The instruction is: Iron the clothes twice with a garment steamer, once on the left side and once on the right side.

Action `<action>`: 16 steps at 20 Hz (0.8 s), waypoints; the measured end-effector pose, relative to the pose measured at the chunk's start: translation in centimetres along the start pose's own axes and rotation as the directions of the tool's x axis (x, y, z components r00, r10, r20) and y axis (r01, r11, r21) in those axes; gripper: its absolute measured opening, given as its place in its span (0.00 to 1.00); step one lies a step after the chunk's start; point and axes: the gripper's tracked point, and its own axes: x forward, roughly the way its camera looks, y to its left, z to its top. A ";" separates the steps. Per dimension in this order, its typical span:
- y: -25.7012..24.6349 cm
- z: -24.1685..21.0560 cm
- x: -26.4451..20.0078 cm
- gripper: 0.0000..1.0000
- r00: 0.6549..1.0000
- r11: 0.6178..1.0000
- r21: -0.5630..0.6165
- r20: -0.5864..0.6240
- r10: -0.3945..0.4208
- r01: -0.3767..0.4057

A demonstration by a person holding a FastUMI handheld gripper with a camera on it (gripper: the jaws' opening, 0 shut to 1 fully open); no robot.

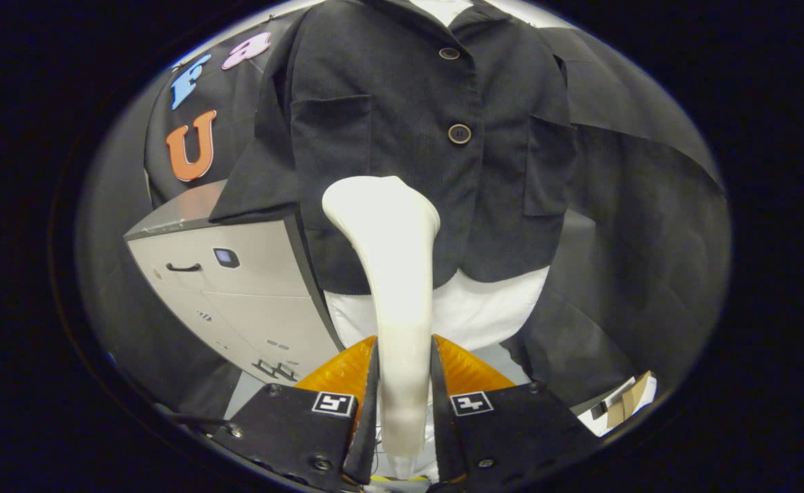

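Observation:
A dark buttoned jacket (402, 123) hangs straight ahead over a white shirt (491, 308) whose hem shows below it. Between my fingers stands a white garment steamer (395, 274); my gripper (405, 356) is shut on its handle. The steamer's broad head points up at the jacket's lower front, a little left of the button line, and whether it touches the cloth is unclear. Two round buttons (459, 133) run down the jacket's middle, and a chest pocket (330, 144) sits left of the steamer head.
A grey cabinet (237, 294) with a drawer handle stands to the left of the jacket, close to its sleeve. Black cloth (642, 239) drapes the wall behind and to the right. Some cardboard and paper (624, 400) lies low on the right.

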 end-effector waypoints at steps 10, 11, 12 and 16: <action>-2.3 0.7 -3.7 0.38 0.998 0.995 0.104 0.066 -0.016 0.009; -2.7 0.9 -4.0 0.38 0.997 0.994 0.112 0.074 -0.027 0.018; -3.3 1.0 -4.3 0.38 0.996 0.992 0.126 0.085 -0.038 0.027; -6.1 2.4 -5.7 0.38 0.988 0.985 0.162 0.130 -0.086 0.064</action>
